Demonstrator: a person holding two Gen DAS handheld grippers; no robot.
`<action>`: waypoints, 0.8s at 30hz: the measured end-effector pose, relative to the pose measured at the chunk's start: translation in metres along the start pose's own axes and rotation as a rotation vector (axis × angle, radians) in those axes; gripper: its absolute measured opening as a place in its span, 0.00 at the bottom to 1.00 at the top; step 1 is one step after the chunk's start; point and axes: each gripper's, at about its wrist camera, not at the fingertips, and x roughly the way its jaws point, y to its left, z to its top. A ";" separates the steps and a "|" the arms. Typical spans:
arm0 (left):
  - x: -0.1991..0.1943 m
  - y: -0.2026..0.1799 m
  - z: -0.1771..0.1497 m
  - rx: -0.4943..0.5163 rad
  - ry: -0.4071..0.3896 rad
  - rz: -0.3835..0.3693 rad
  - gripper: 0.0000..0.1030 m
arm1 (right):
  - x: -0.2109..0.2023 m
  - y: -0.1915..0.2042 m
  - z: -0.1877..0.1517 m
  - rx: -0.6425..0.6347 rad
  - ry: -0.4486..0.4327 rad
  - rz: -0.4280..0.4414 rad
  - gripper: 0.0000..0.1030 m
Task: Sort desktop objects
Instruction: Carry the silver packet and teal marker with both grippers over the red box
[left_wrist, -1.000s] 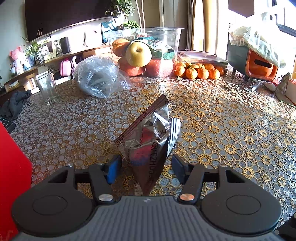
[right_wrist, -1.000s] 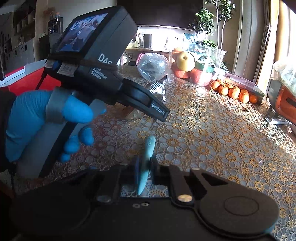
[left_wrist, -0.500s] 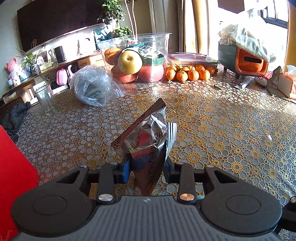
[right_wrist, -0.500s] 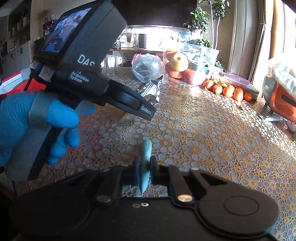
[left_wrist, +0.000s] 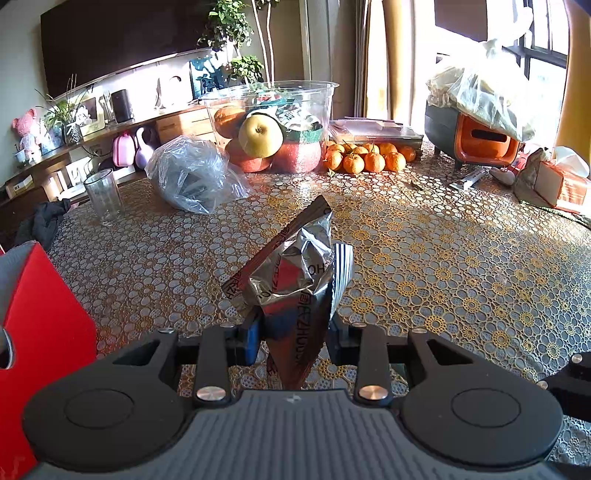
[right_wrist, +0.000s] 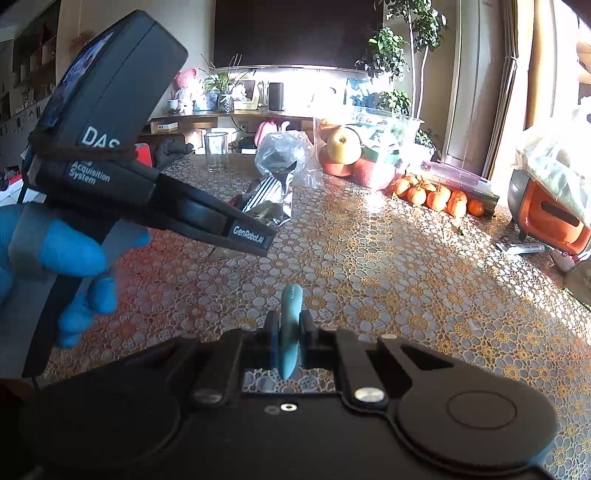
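A sunlit tabletop (left_wrist: 443, 258) with a gold lace-pattern cloth carries a clear plastic tub of fruit (left_wrist: 269, 129) at its far side. The left claw (left_wrist: 293, 334) is clamped on a crinkled silver foil snack packet (left_wrist: 291, 273), held above the cloth; it looks light, soft and slippery, so a hold low on the flat seam seems safest. Only the right wrist view shows the right claw (right_wrist: 288, 338) pressed together on a small, smooth teal plastic piece (right_wrist: 290, 325), and the blue-gloved hand (right_wrist: 70, 258).

dark wall panel (left_wrist: 122, 44) | sunlit window (left_wrist: 535, 40) | wooden sideboard (left_wrist: 177, 122)
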 end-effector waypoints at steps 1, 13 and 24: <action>-0.003 0.000 0.000 0.001 0.000 -0.001 0.32 | -0.003 0.000 0.001 -0.002 -0.003 -0.002 0.10; -0.058 0.013 0.000 -0.046 0.004 0.000 0.32 | -0.036 0.010 0.018 -0.001 -0.053 -0.003 0.10; -0.109 0.037 -0.009 -0.102 0.008 0.007 0.32 | -0.062 0.031 0.040 0.006 -0.090 0.026 0.10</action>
